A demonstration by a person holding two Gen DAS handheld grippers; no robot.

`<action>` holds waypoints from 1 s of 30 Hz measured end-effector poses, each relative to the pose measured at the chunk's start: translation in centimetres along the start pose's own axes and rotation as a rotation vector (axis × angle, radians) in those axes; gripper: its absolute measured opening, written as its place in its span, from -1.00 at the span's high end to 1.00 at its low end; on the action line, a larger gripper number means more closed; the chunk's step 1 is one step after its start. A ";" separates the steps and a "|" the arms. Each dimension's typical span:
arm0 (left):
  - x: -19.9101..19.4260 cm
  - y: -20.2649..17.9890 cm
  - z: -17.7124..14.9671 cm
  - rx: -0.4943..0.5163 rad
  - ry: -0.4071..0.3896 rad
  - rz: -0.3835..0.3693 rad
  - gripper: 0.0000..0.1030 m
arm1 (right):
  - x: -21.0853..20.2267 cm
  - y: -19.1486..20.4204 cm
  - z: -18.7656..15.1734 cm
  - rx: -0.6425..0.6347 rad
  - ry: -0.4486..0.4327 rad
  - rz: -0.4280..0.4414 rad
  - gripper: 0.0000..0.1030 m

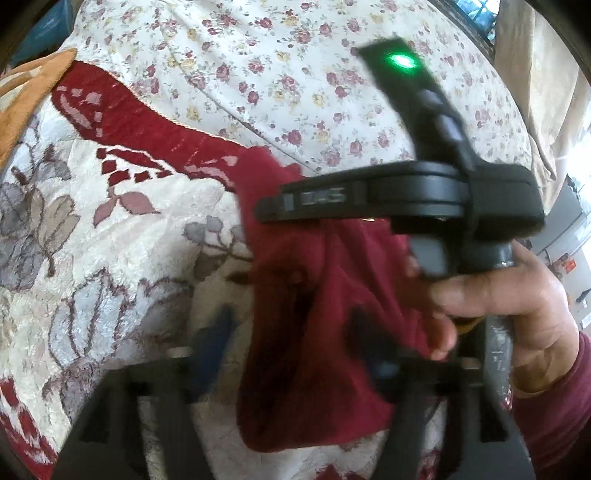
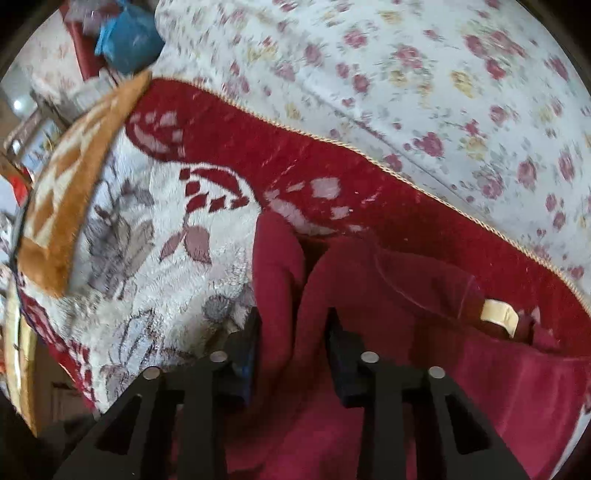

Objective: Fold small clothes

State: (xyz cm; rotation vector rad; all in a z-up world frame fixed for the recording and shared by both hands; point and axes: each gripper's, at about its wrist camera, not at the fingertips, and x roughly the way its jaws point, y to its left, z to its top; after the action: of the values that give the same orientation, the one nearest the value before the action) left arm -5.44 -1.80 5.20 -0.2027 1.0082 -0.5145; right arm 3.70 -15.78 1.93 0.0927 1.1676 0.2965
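Both grippers worked over a plush blanket (image 2: 147,266) patterned in cream, grey and red, spread on a bed beside a floral sheet (image 2: 424,74). Seen from its own wrist camera, the right gripper (image 2: 293,325) pointed steeply down with a raised fold of the dark red garment (image 2: 388,280) running up between its two fingers; the fingers (image 2: 338,343) stood close on either side of that fold and appeared to pinch it. That garment lay bunched on the blanket near the blanket's red border, spreading toward the lower right of the right wrist view, where a cream label (image 2: 498,314) showed on its upper edge. From the left wrist view, the left gripper (image 1: 291,328) was blurred and dark; one finger (image 1: 218,332) stood clear on the blanket to the left of the cloth while the other was lost behind the red fabric, so the jaws stood apart with the garment's edge hanging between them and no sure grip on it. Across that same view the right-hand tool's black body, carrying a lit green lamp (image 1: 402,61), sat just above the cloth, held by the person's right hand (image 1: 509,306) in a dark red sleeve (image 1: 561,398). An orange and cream cushion (image 2: 74,177) rested at the blanket's far left corner, with a blue bag (image 2: 125,33) beyond it.
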 end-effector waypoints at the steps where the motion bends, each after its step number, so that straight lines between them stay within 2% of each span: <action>1: 0.0 0.1 -0.1 -0.003 0.002 0.007 -0.48 | -0.2 -0.3 -0.1 0.012 -0.003 0.015 0.35; 6: 1.2 0.2 -0.6 0.012 0.052 0.070 -0.47 | -0.1 -1.1 -0.6 0.069 -0.016 0.051 0.27; 7: 1.4 0.3 -0.6 0.013 0.060 0.079 -0.42 | -0.2 -1.1 -0.7 0.067 -0.023 0.051 0.27; 10: 1.8 0.3 -0.5 0.003 0.088 0.051 0.33 | -0.4 -0.9 -0.9 0.074 -0.042 0.058 0.27; 14: 1.6 -0.9 -0.4 0.028 0.077 0.040 0.69 | -1.3 -1.4 -1.2 0.089 -0.064 0.088 0.42; 22: -0.6 -5.7 0.1 0.065 0.029 -0.020 0.73 | -7.0 -4.7 -2.3 0.119 -0.133 0.139 0.48; 26: -0.4 -10.5 0.5 0.130 0.046 -0.032 0.72 | -10.6 -7.9 -3.5 0.161 -0.169 0.152 0.50; 30: 1.7 -15.9 0.2 0.202 0.090 -0.055 0.72 | -13.7 -12.1 -5.9 0.200 -0.204 0.123 0.52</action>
State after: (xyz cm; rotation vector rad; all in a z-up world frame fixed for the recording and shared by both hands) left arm -9.57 -16.37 10.25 -0.0274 1.0324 -0.6760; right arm -4.41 -31.67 9.10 0.3631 0.9876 0.2709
